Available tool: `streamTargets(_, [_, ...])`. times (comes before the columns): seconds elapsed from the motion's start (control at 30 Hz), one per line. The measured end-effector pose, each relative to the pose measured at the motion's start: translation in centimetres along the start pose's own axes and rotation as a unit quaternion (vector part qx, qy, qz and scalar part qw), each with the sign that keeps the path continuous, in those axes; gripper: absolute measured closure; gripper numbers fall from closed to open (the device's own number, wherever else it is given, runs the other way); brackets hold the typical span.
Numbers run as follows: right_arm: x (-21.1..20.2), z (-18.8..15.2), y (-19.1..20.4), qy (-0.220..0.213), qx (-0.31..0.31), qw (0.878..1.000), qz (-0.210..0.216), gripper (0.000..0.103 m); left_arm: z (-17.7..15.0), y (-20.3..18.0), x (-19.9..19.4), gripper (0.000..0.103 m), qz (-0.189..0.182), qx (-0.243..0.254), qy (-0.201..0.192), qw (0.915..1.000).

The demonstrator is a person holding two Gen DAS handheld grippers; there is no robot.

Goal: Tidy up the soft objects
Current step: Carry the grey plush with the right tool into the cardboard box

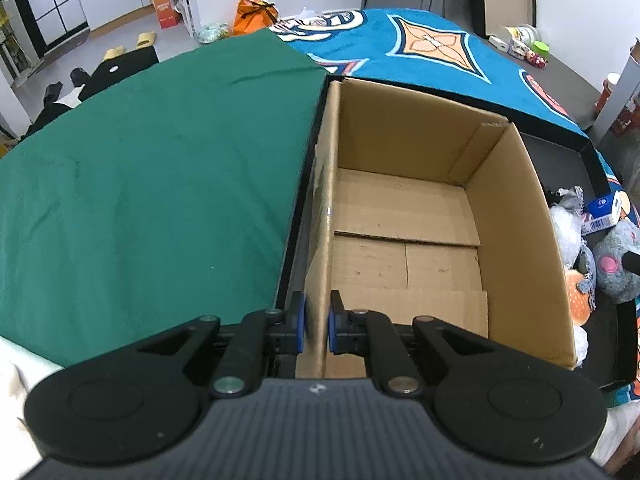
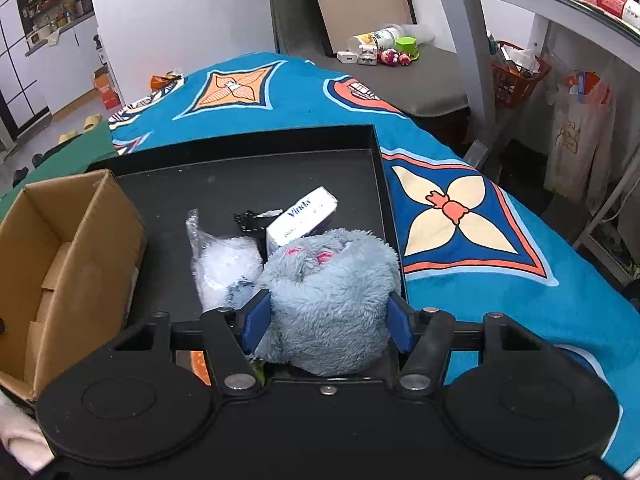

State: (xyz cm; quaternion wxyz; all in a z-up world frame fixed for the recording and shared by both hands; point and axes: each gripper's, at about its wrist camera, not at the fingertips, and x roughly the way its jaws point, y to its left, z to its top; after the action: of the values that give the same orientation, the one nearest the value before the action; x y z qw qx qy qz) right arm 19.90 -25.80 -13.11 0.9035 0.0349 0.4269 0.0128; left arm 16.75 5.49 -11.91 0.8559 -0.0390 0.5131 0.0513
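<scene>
Now: left claw (image 1: pixel 317 322) pinches cardboard box (image 1: pixel 516 216) wall (steadying it); right claw (image 2: pixel 323 322) squeezes grey plush (image 2: pixel 332 300) — lift clear before carrying boxward.

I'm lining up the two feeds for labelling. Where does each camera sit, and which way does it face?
Left wrist: sits on the left gripper, looking forward and down into the empty cardboard box, with its fingers clamped on the box's left wall; green cloth lies to the left.
Right wrist: sits on the right gripper, looking over the black tray, with its fingers closed on a grey plush toy.
Shared: box, tray, plush toy, tissue pack and blue patterned blanket.
</scene>
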Motion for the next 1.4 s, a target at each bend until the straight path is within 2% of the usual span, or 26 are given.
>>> streamTargets(0.43, [-2.8,0.7,2.0,-0.022,-0.005,0.999,0.024,0.044,-0.2,0.5,-0.4,0.092,0.006,-0.013,0.013,0.9998])
streamTargets(0.73, [-4.0,1.2,4.9,-0.036,-0.033,0.998,0.043,0.045,-0.7,1.3,-0.6,0.092,-0.018,-0.032,0.005,0.9993])
streamTargets(1.4, [-6.2,2.5,12.5,-0.074,-0.092,0.989,0.094,0.045,-1.2,2.4,-0.5,0.092,-0.041,-0.053,-0.008,0.9977])
